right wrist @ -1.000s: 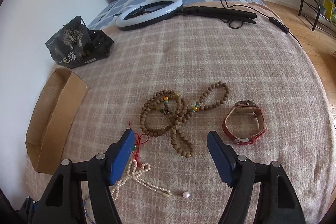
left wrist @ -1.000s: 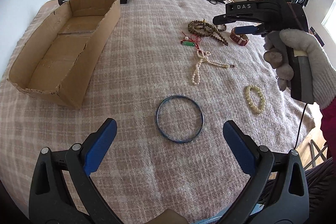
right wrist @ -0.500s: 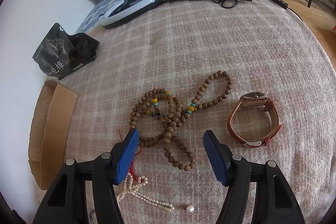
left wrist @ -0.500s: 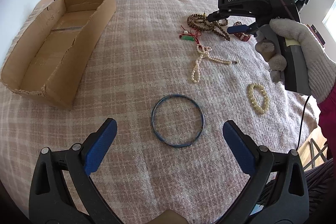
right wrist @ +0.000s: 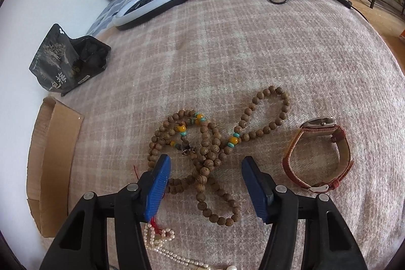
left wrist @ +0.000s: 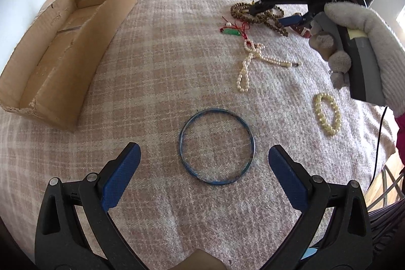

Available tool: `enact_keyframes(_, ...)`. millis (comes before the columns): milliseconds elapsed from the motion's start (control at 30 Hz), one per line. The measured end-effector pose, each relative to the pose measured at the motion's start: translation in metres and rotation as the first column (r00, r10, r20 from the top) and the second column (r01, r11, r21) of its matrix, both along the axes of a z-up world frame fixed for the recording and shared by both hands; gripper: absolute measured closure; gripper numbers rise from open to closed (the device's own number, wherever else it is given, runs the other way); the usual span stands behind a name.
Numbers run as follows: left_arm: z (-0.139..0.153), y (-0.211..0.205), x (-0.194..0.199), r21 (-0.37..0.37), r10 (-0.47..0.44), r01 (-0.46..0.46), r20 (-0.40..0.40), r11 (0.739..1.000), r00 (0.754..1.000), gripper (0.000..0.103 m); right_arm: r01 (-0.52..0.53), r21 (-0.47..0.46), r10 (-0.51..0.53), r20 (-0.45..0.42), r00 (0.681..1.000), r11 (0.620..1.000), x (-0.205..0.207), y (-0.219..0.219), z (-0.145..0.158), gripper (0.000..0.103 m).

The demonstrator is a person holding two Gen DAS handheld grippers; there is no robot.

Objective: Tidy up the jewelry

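Pick step: right gripper (right wrist: 205,184) closing around the wood beads (right wrist: 210,158) mid-blanket, pads not yet touching; left gripper (left wrist: 202,168) wide apart, empty, above the bangle (left wrist: 216,146); next, pinch strands, lift to box (left wrist: 60,47).

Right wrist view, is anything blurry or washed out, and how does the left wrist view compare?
Right wrist view: the wooden beads are sharp, edges bend from the fisheye. Left wrist view: the blue bangle is crisp; the window at the right edge glares white.
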State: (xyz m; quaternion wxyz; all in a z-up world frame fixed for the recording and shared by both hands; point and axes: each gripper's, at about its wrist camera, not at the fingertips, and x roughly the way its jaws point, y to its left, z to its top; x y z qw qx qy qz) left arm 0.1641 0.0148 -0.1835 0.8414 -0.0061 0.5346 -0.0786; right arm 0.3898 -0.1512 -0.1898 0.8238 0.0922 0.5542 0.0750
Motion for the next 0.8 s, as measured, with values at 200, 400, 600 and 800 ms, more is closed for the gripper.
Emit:
enact_keyframes(200,-0.013,-0.009,0.006,0.066,-0.005,0.006,-0.010,0.998,1.000,0.000,-0.005,-0.021,0.005,0.008,1.000,1.000,0.002,0.003,-0.002,0.041)
enact_keyframes(400,-0.023,-0.004,0.018,0.057,0.010,-0.007,-0.044,0.998,0.999,0.000,-0.020,-0.055,0.020,0.012,1.000,0.998,0.005,0.007,-0.004,0.041)
enact_keyframes(600,-0.027,0.000,0.026,0.037,0.013,-0.011,-0.056,0.999,0.998,0.000,-0.042,-0.143,0.045,0.021,0.999,0.989,0.005,0.014,-0.005,0.052)
enact_keyframes(800,-0.025,-0.002,0.024,0.058,-0.003,0.005,-0.042,0.998,0.999,0.011,-0.072,-0.134,0.078,0.037,0.996,0.988,0.002,0.016,-0.003,0.079)
